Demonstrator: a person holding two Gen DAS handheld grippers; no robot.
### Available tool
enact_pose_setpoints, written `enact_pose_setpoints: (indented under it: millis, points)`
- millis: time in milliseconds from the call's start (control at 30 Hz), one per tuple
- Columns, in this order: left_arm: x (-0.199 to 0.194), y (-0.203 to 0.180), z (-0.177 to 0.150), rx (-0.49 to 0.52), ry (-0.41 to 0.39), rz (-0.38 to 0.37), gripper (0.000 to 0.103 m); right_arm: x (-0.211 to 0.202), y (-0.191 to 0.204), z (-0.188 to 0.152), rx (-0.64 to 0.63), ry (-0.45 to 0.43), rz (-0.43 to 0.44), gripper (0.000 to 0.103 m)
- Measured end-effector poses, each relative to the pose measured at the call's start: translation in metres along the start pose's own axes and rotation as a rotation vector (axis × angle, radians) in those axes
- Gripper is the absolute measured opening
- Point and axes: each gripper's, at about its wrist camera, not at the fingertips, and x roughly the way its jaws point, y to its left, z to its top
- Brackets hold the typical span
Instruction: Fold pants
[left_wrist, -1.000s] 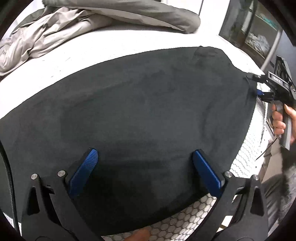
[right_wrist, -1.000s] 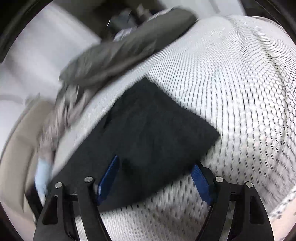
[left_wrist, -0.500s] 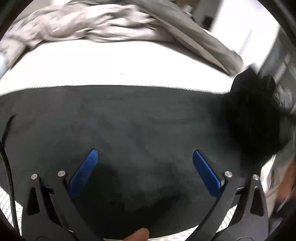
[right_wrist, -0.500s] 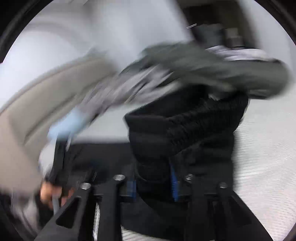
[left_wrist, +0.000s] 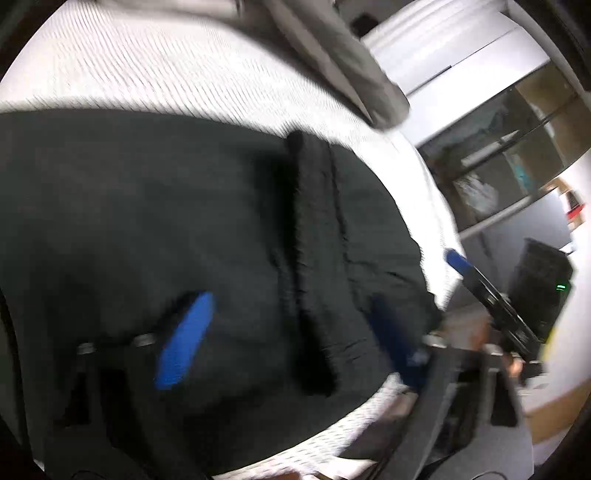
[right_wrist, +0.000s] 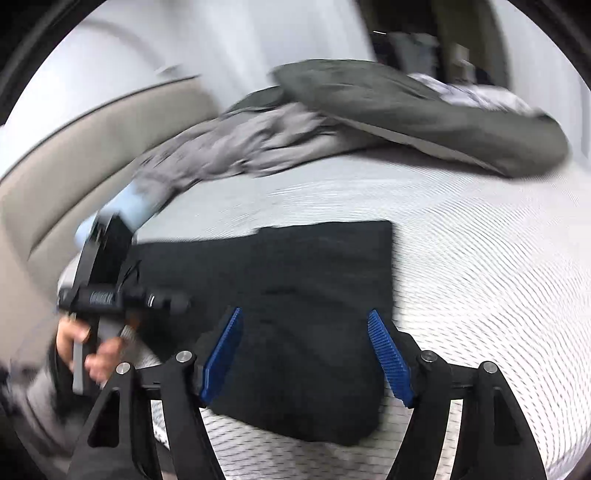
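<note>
One pair of black pants (right_wrist: 303, 295) is lying folded near the bed (right_wrist: 480, 277) edge; left tongs (left_wrist: 284, 343) narrowing, right tongs (right_wrist: 306, 354) widening, both holding nothing.

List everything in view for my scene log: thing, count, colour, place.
pants: one, black, folded over, flat on the bed
bed: one, white patterned cover, under the pants
bedding heap: one, grey, far side of the bed
shelving unit: one, dark, beyond the bed edge
left gripper: one, black with blue pads, open above the pants, jaws just closing
right gripper: one, black with blue pads, open over the pants, jaws just opening
hand: one, on the left gripper's handle
</note>
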Motion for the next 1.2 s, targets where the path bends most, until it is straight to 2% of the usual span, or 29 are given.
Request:
enact_pose_setpoints:
  millis: [133,300,333,367,433,467,500,533,567,733,833,867,933,1067,1100,1167,1200]
  points:
    - [0.023,-0.001,0.006,-0.028,0.057,-0.043,0.073,0.007,-0.035,0.004,0.076,0.019,-0.020,0.072]
    - [0.038,-0.002,0.018,-0.079,0.043,-0.104,0.073,0.027,-0.043,0.003,0.108,0.063,-0.017,0.072]
    - [0.042,-0.003,0.021,-0.085,0.037,-0.101,0.067,0.030,-0.042,0.003,0.104,0.065,-0.016,0.072]
    - [0.045,-0.005,0.022,-0.088,0.030,-0.092,0.051,0.031,-0.039,0.001,0.097,0.066,-0.016,0.072]
    - [0.045,-0.005,0.021,-0.096,0.017,-0.073,0.031,0.032,-0.036,0.003,0.084,0.066,-0.012,0.072]
    - [0.045,-0.008,0.020,-0.093,-0.002,-0.066,0.024,0.034,-0.032,0.003,0.081,0.069,-0.011,0.072]
    - [0.043,-0.014,0.020,-0.076,-0.026,-0.052,0.022,0.036,-0.030,0.003,0.077,0.067,-0.005,0.072]
    - [0.038,-0.019,0.019,-0.049,-0.045,-0.036,0.013,0.038,-0.027,0.004,0.074,0.063,-0.001,0.072]
    - [0.030,-0.026,0.020,-0.016,-0.071,-0.017,0.010,0.037,-0.027,0.004,0.072,0.065,-0.002,0.072]
    - [-0.047,-0.036,0.014,0.092,-0.227,0.044,0.008,0.034,-0.016,0.008,0.064,0.034,0.046,0.072]
    - [-0.093,-0.019,0.005,0.092,-0.296,0.139,0.008,0.041,-0.008,0.012,0.063,0.035,0.069,0.072]
    - [-0.108,-0.006,0.002,0.076,-0.316,0.193,0.008,0.044,-0.006,0.013,0.059,0.035,0.073,0.072]
    - [-0.122,0.012,-0.001,0.055,-0.339,0.254,0.007,0.052,-0.001,0.015,0.052,0.054,0.072,0.072]
    - [-0.129,0.063,-0.007,-0.027,-0.320,0.394,0.007,0.068,0.012,0.014,0.019,0.101,0.067,0.072]
    - [-0.123,0.076,-0.006,-0.061,-0.288,0.401,0.007,0.069,0.014,0.013,0.011,0.108,0.066,0.072]
    - [-0.119,0.095,-0.006,-0.112,-0.218,0.360,0.008,0.075,0.020,0.012,-0.002,0.127,0.064,0.072]
    - [-0.118,0.097,-0.006,-0.145,-0.214,0.348,0.008,0.077,0.022,0.011,-0.004,0.133,0.065,0.072]
